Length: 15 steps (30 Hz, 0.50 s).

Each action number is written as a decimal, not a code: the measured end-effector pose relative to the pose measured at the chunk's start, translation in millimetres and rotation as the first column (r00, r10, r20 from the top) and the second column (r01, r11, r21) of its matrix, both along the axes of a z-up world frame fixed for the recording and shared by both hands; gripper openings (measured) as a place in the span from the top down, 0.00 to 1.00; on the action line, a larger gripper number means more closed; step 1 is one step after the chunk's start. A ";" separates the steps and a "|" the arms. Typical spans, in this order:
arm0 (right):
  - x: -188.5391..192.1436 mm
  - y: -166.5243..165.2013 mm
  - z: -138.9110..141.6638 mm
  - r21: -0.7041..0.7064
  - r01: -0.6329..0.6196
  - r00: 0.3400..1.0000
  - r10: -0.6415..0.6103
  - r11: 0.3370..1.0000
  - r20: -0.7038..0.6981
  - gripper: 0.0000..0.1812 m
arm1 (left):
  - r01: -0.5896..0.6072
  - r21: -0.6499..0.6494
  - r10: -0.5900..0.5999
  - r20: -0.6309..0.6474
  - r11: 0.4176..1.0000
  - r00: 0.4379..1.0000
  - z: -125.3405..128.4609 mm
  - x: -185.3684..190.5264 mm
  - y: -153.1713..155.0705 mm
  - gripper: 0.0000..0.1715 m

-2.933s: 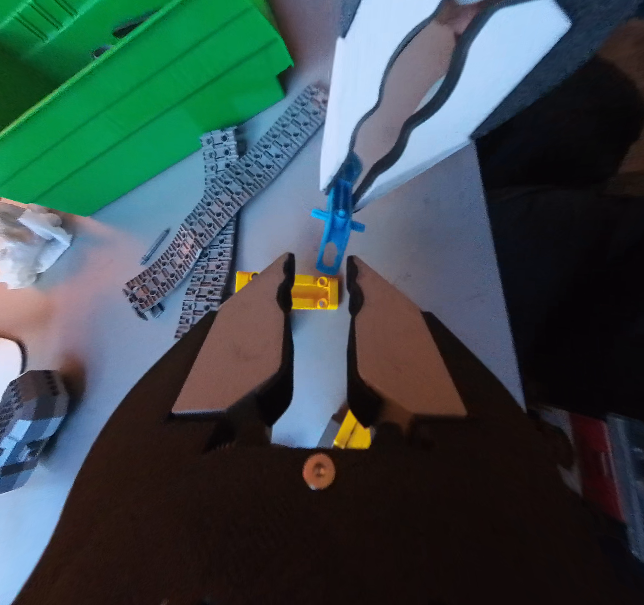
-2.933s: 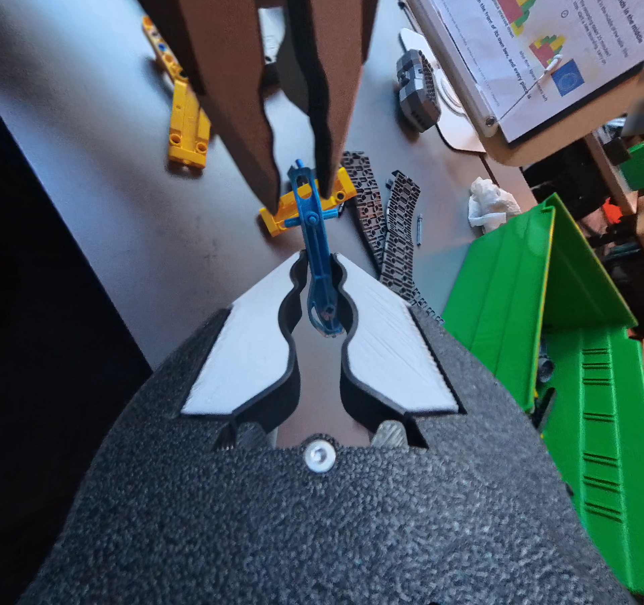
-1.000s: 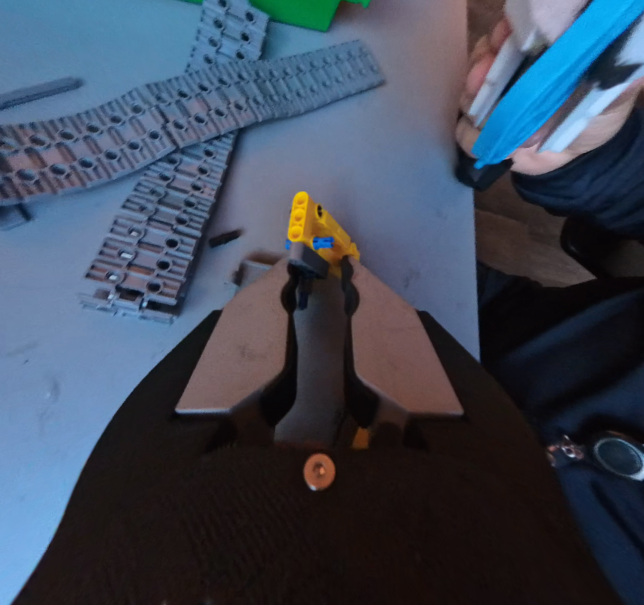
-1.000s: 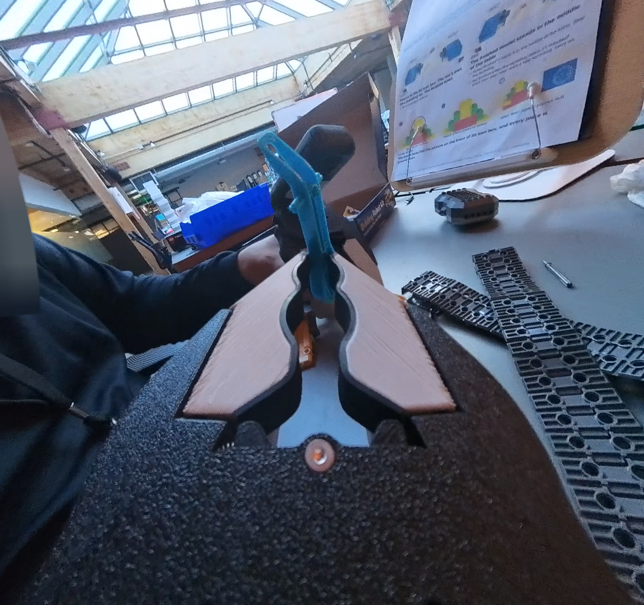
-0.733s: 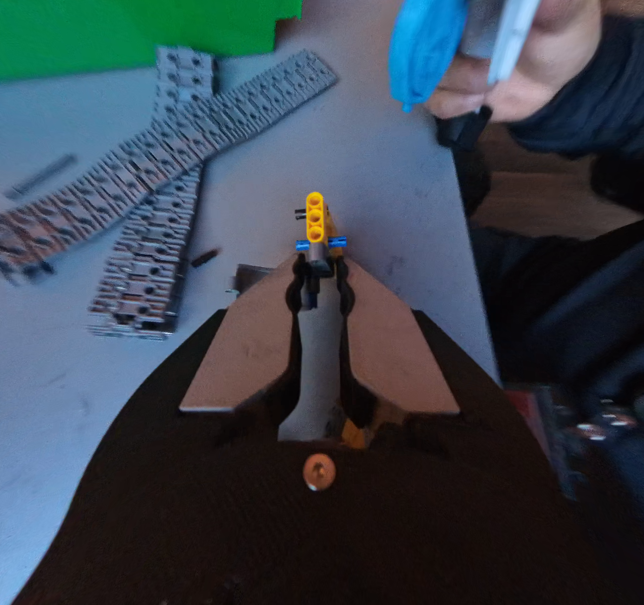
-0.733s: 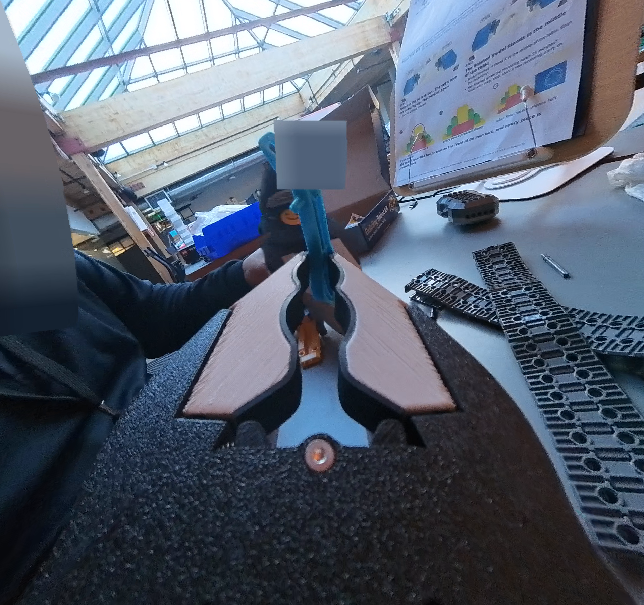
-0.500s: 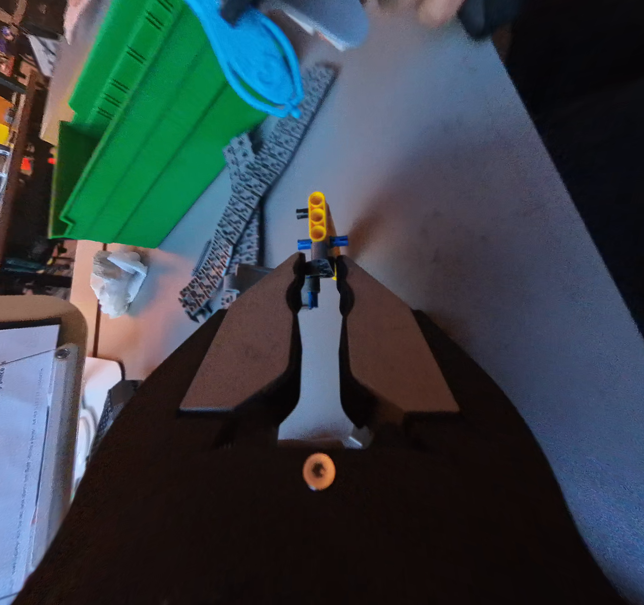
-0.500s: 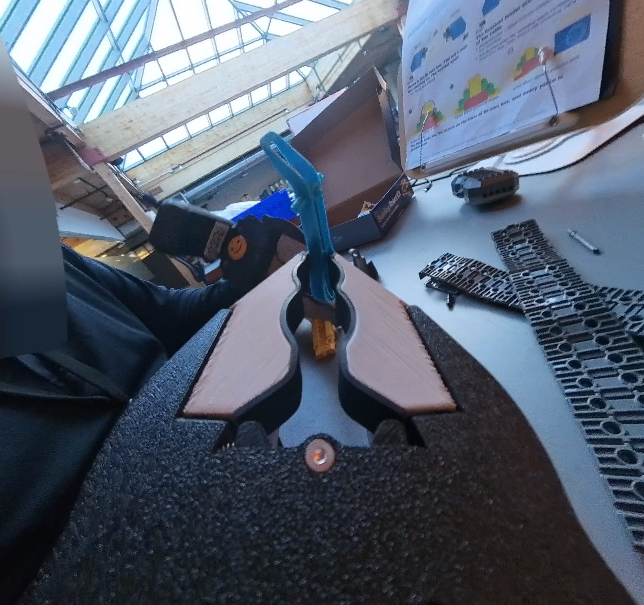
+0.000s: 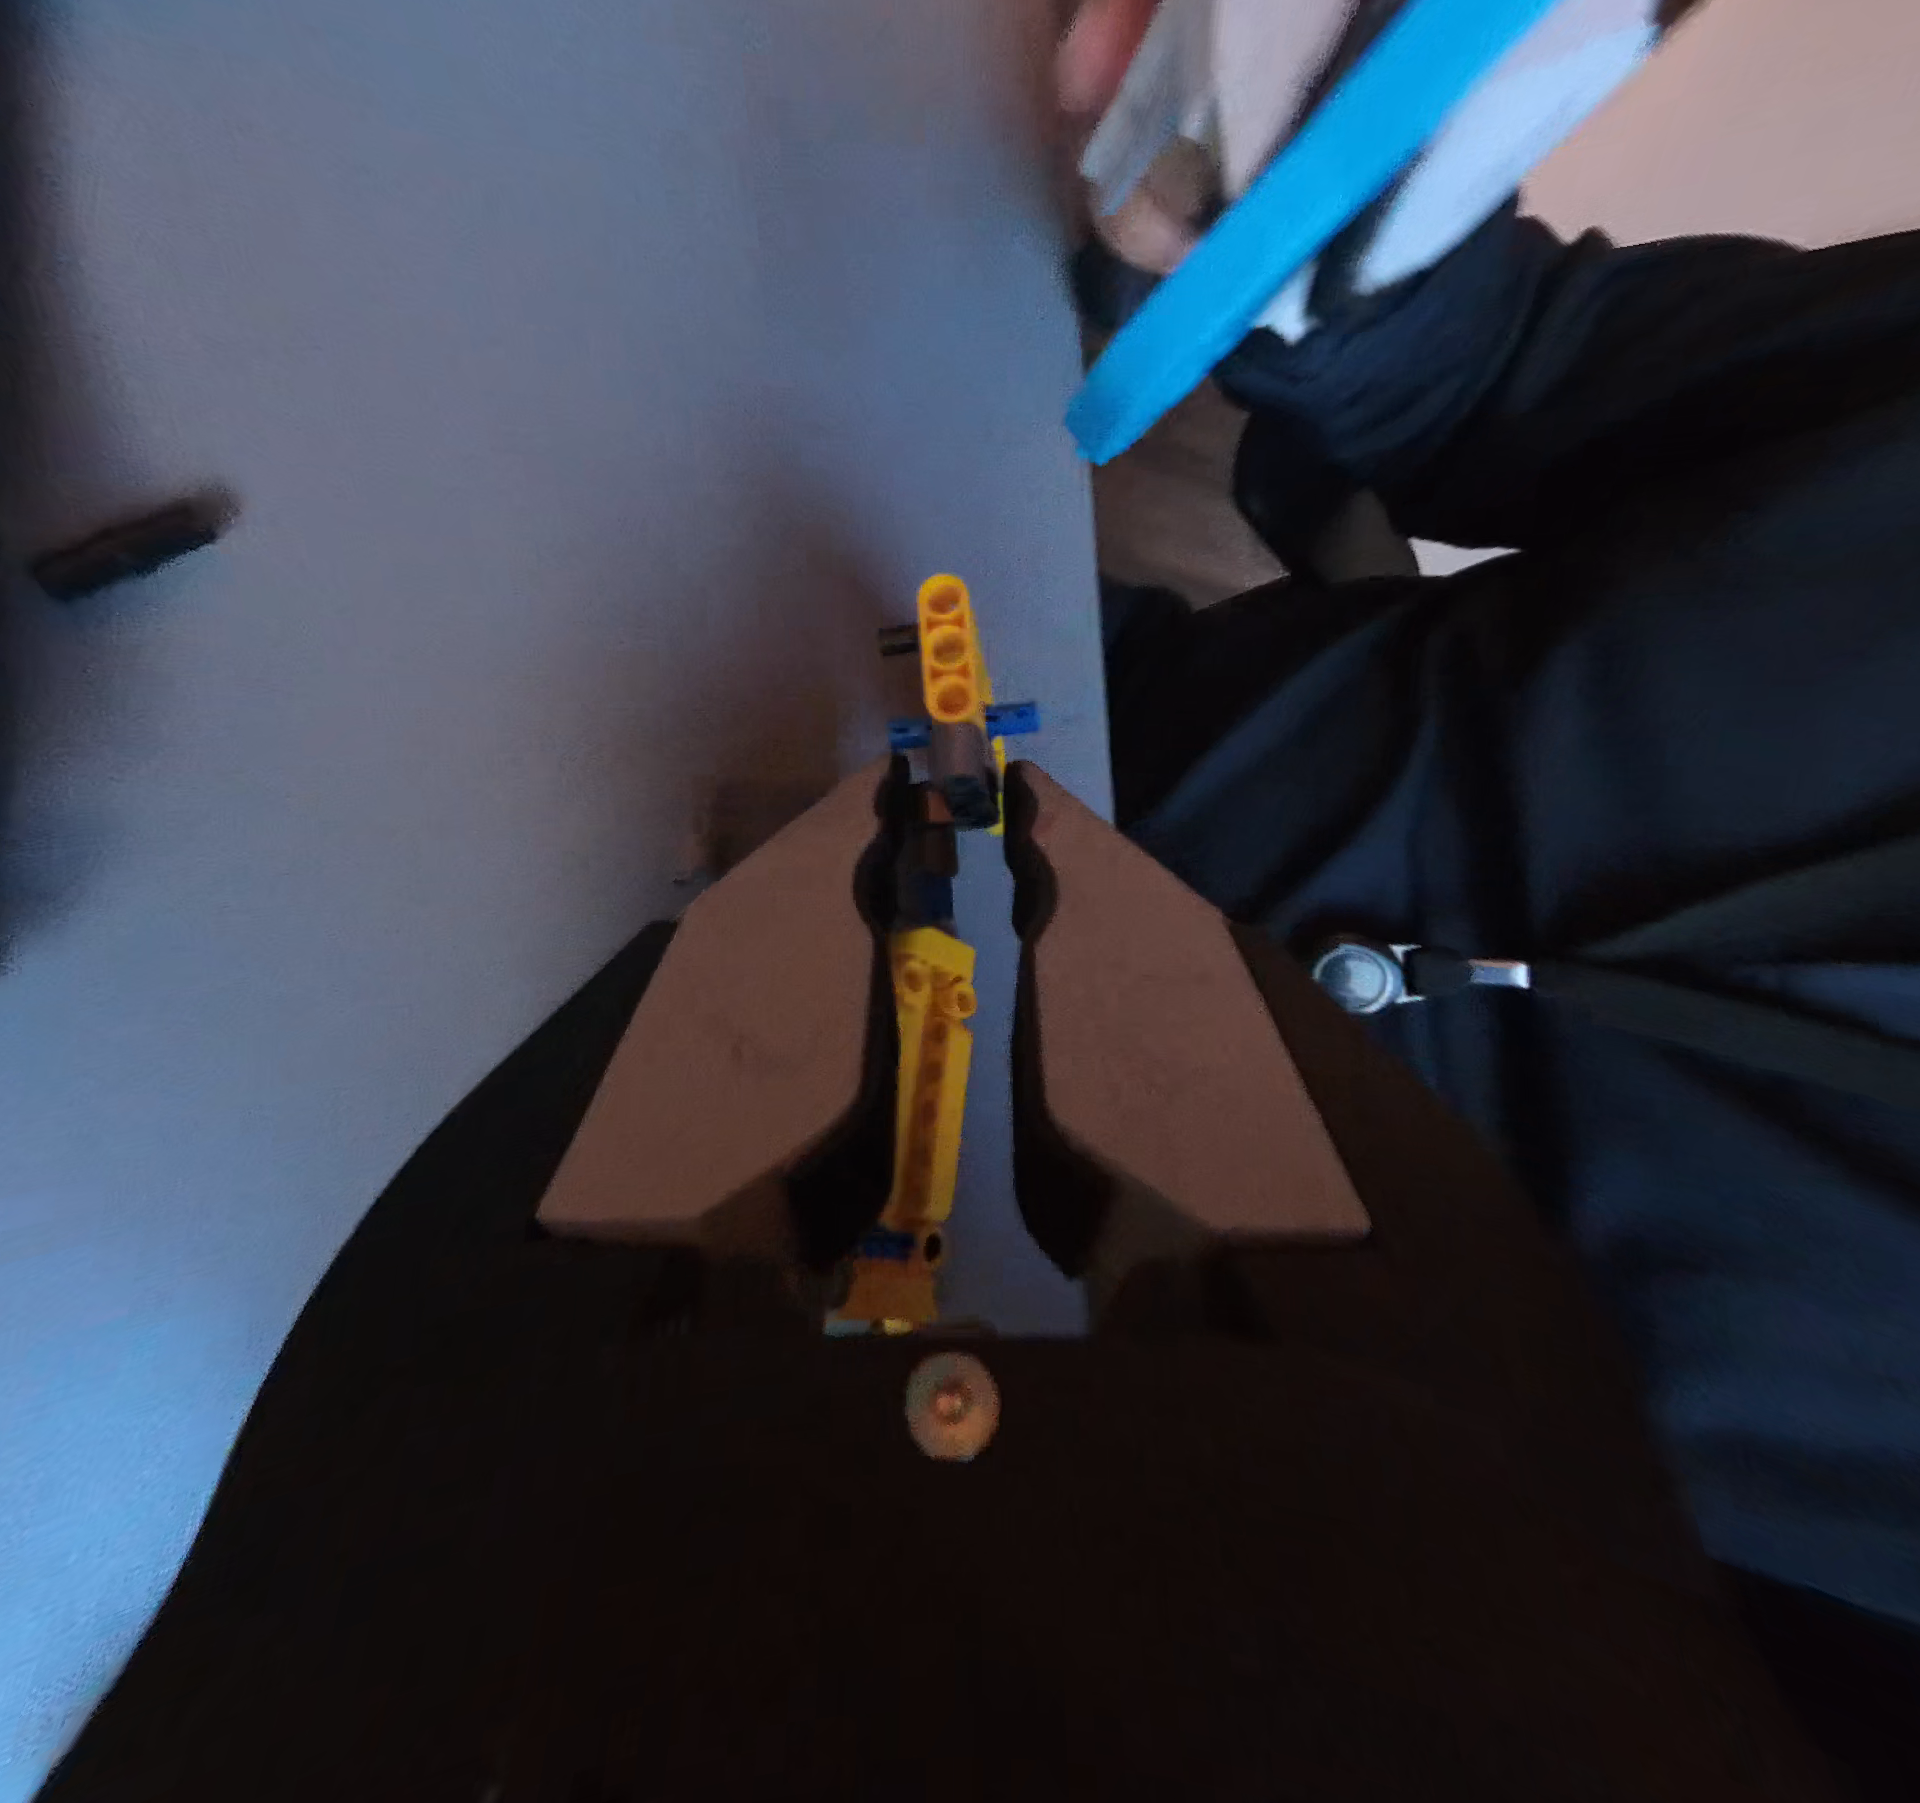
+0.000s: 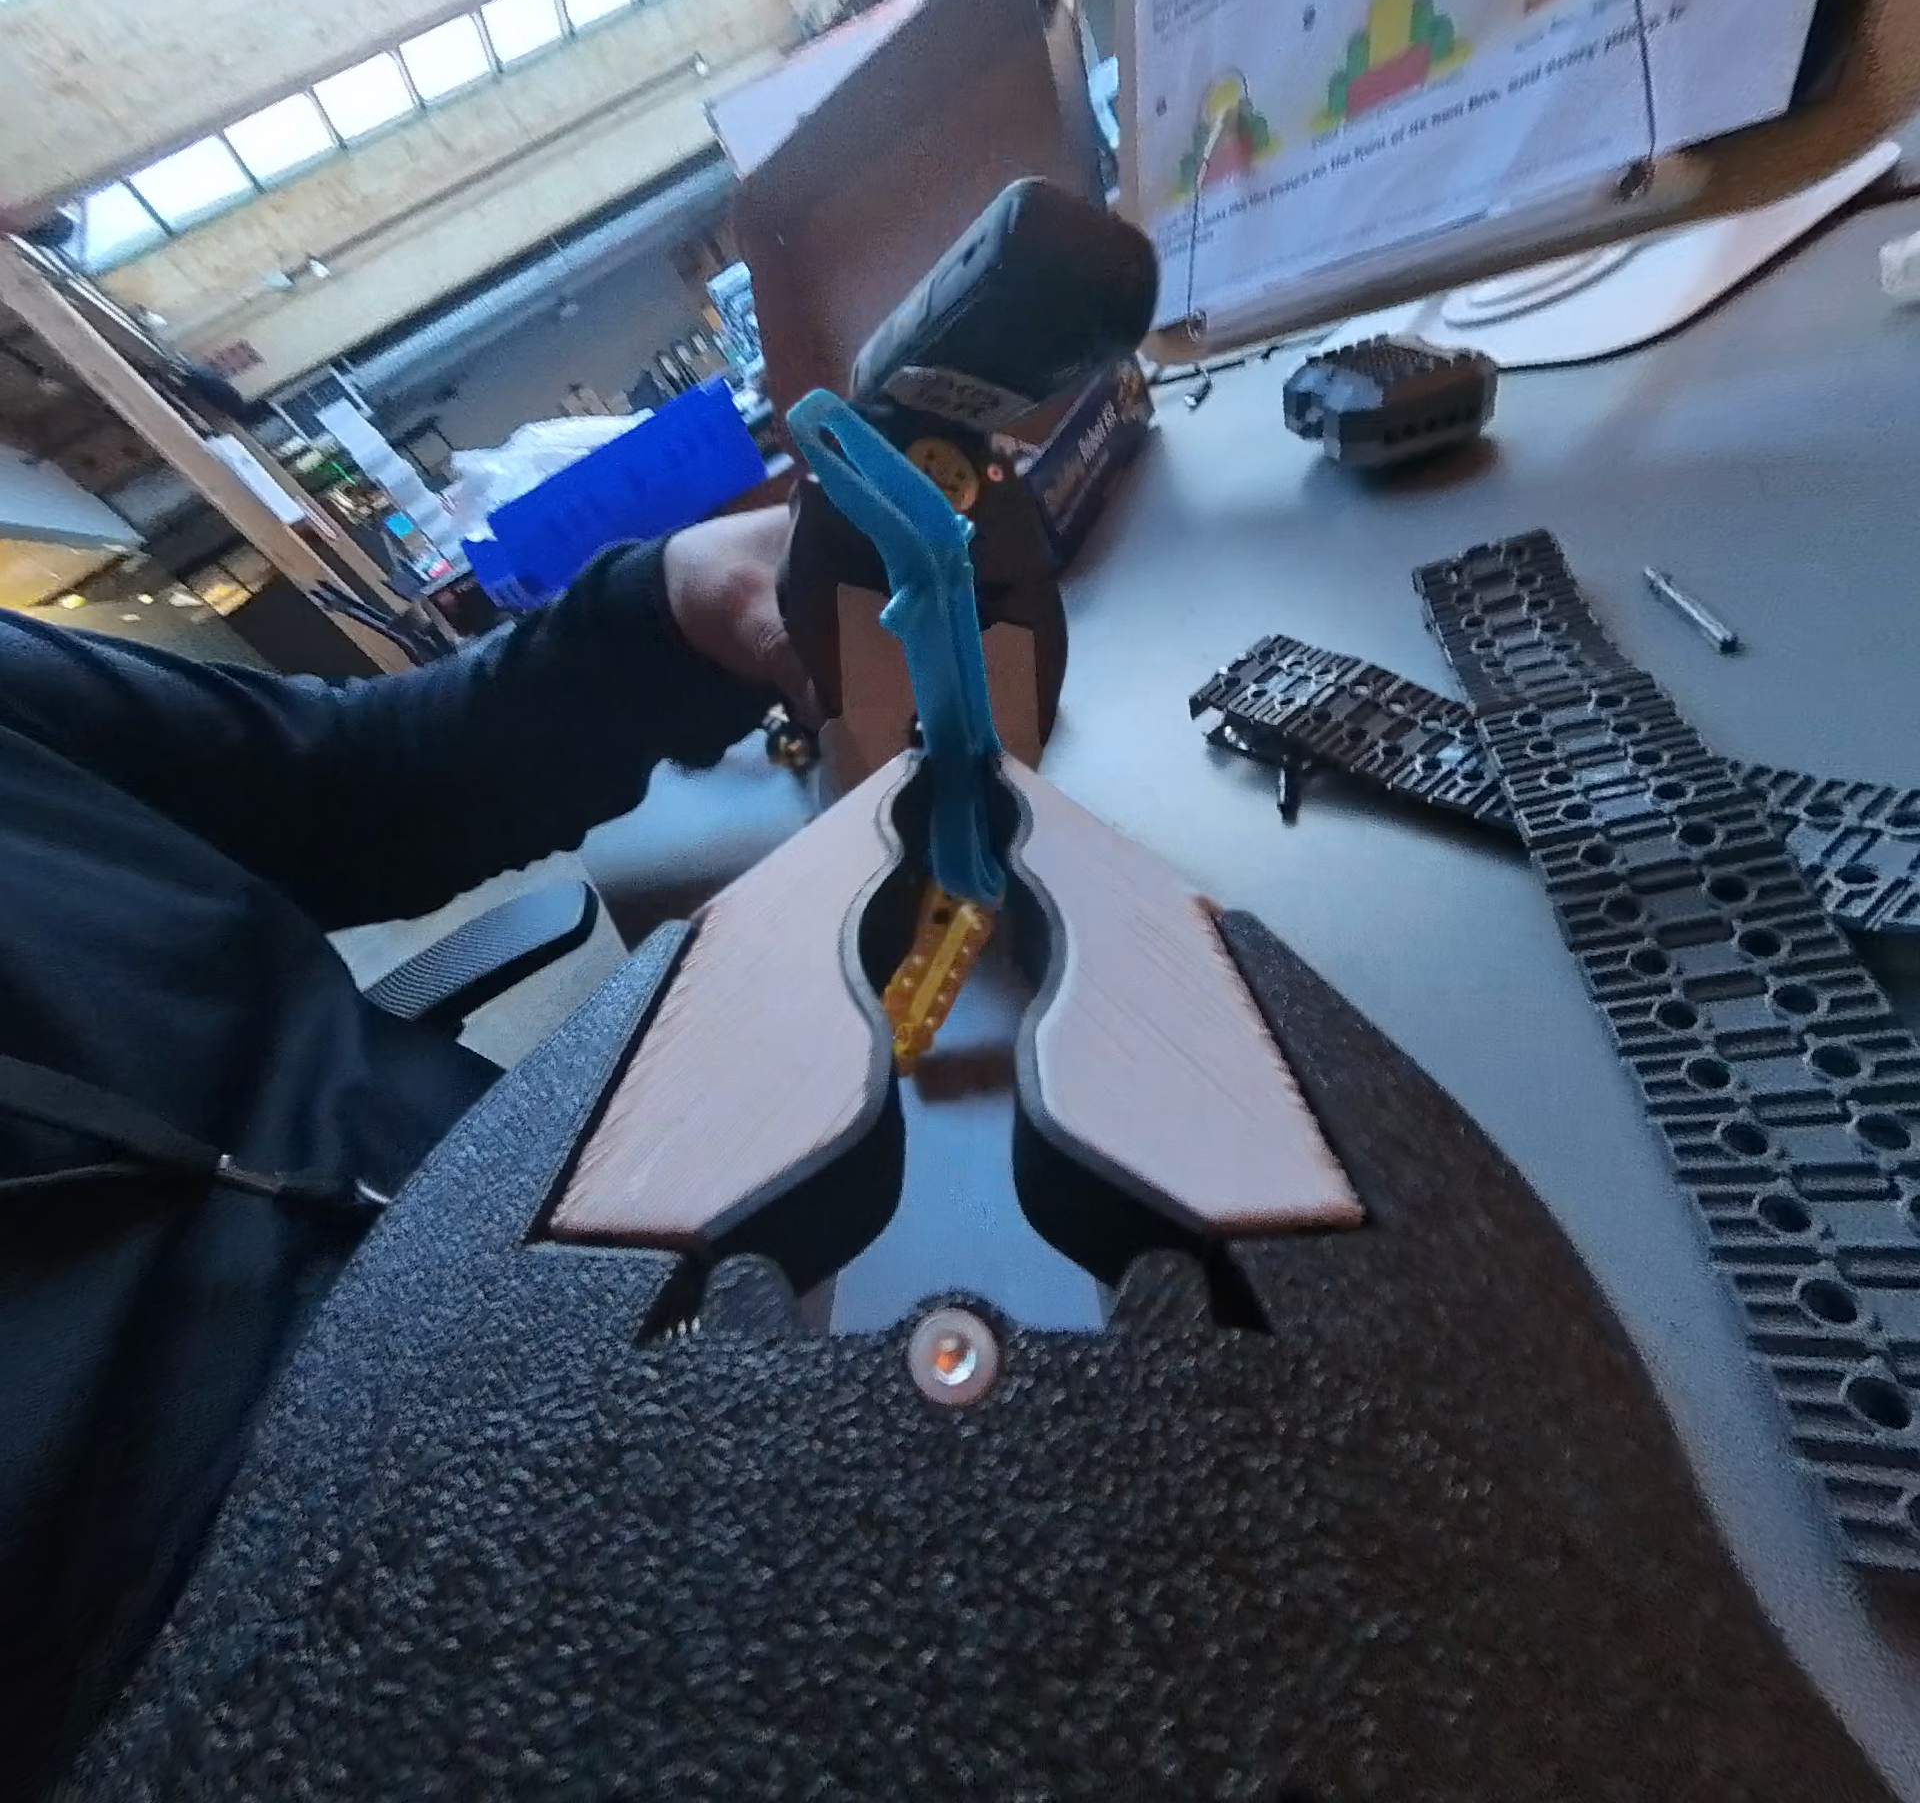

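Left tool [image 9: 951, 782] clamps a small yellow beam assembly [image 9: 948, 652] w/ grey connector and blue pins; its three-hole end sticks up past the fingertips, near the counter [image 9: 520, 299] edge. A second yellow beam [image 9: 928, 1078] lies on the counter below, seen between the fingers. Right tool [image 10: 961, 777] pinches a blue lever piece [image 10: 914, 610] by its lower end; it stands nearly upright, slotted end up, above the counter.
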State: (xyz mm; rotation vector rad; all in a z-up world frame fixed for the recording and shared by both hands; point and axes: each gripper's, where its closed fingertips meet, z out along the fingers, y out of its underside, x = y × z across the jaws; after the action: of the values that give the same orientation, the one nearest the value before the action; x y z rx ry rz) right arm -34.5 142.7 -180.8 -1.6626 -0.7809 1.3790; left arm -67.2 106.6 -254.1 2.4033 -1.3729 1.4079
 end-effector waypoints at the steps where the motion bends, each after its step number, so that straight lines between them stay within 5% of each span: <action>1: -2.1 -1.3 -2.8 -0.003 -0.004 1.000 0.004 1.000 0.016 0.97 | -0.002 -0.014 0.002 -0.023 1.000 1.000 -4.9 0.5 0.2 0.88; 5: -3.1 2.5 -10.4 -0.038 0.021 0.999 -0.019 0.999 0.046 0.97 | -0.021 -0.033 0.020 -0.018 0.999 1.000 -7.1 6.2 -1.2 0.81; 9: 3.6 4.5 -6.6 -0.104 0.023 0.999 -0.025 0.994 -0.026 0.97 | -0.096 0.178 0.107 -0.055 0.979 0.993 1.0 -7.3 11.5 0.65; 15: -1.2 -4.0 15.3 -0.149 -0.076 0.982 0.048 0.986 -0.181 0.97 | -0.189 0.425 0.163 0.097 0.885 0.982 51.1 -4.5 17.8 0.73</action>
State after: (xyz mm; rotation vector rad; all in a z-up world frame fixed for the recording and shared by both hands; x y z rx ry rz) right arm -35.7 138.7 -165.5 -1.6171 -0.6412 1.6427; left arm -71.7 124.4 -203.0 2.8457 -1.6736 1.3333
